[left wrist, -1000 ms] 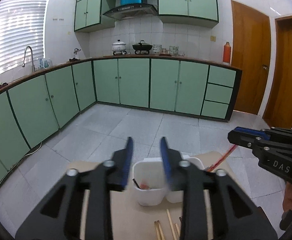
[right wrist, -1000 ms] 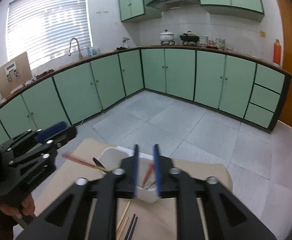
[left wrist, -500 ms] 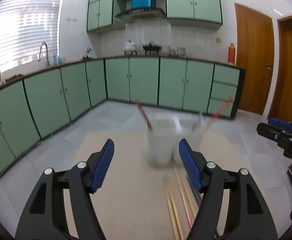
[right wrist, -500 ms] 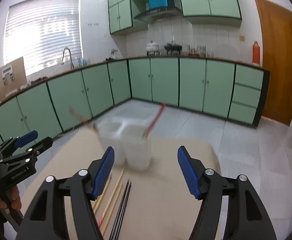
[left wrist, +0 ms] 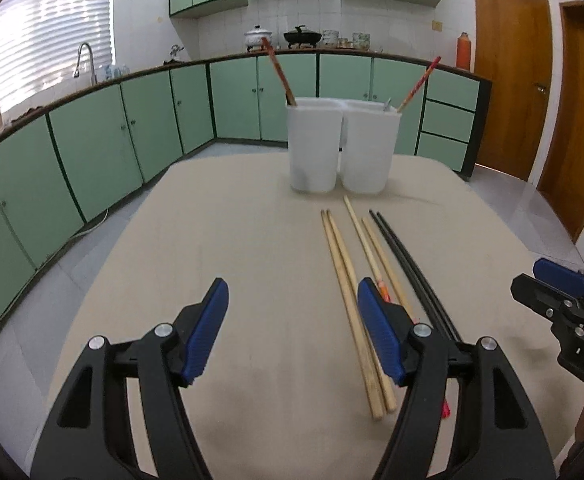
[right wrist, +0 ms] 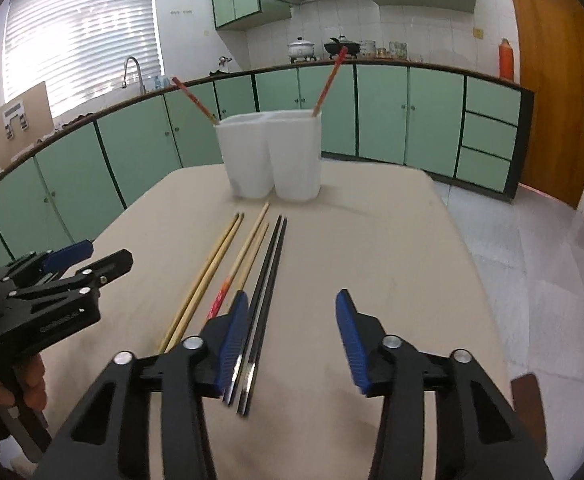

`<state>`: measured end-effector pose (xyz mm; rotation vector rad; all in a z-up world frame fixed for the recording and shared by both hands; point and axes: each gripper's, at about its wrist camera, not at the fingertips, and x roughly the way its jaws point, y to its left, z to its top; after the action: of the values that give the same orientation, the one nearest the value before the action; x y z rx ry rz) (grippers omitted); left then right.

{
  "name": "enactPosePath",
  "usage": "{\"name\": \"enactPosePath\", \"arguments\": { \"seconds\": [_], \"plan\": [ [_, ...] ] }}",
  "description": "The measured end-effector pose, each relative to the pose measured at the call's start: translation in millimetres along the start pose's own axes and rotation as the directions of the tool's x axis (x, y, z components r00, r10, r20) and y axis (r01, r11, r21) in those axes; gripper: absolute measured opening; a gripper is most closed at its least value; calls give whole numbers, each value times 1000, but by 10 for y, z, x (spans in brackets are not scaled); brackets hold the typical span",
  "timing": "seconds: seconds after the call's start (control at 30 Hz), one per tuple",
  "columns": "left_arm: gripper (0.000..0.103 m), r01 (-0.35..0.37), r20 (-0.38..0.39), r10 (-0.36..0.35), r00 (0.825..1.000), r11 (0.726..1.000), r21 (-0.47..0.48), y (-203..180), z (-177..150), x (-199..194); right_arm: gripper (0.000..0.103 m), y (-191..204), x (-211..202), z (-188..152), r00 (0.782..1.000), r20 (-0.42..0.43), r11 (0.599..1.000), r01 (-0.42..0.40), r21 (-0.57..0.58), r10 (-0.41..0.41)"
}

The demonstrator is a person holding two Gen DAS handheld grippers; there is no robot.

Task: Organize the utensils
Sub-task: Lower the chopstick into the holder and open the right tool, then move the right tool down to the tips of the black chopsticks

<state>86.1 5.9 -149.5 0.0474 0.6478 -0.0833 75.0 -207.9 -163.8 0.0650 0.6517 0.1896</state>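
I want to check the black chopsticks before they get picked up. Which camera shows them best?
The right wrist view: the black chopsticks lie near its middle, visible end to end beside the right gripper. In the left wrist view they sit off to the right, their near ends hidden behind the left gripper.

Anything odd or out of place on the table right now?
Mostly tidy. Six chopsticks lie loose on the table beside each other. The middle pair is mismatched: one has a red end. Two red chopsticks lean apart in the white holder.
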Motion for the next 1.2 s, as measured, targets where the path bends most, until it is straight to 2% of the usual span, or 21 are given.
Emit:
{"name": "enactPosePath", "arguments": {
  "seconds": [0.43,0.57,0.97,1.2],
  "plan": [
    [65,3,-8,-3,1000,1000,4,-121,-286,-136,31,210,-33,-386,998,-58,1000,-30,-10,29],
    [65,-2,-9,2,1000,1000,4,-127,-329,-141,24,259,11,-472,995,-92,999,-31,-27,28],
    [65,-2,-30,3,1000,1000,8,-156,-442,-106,12,269,143,-579,987,-157,999,-40,-27,35],
    [65,10,-38,-10,999,1000,10,-171,-476,-102,7,283,184,-568,987,-159,998,-37,-46,29]
  ]
}}
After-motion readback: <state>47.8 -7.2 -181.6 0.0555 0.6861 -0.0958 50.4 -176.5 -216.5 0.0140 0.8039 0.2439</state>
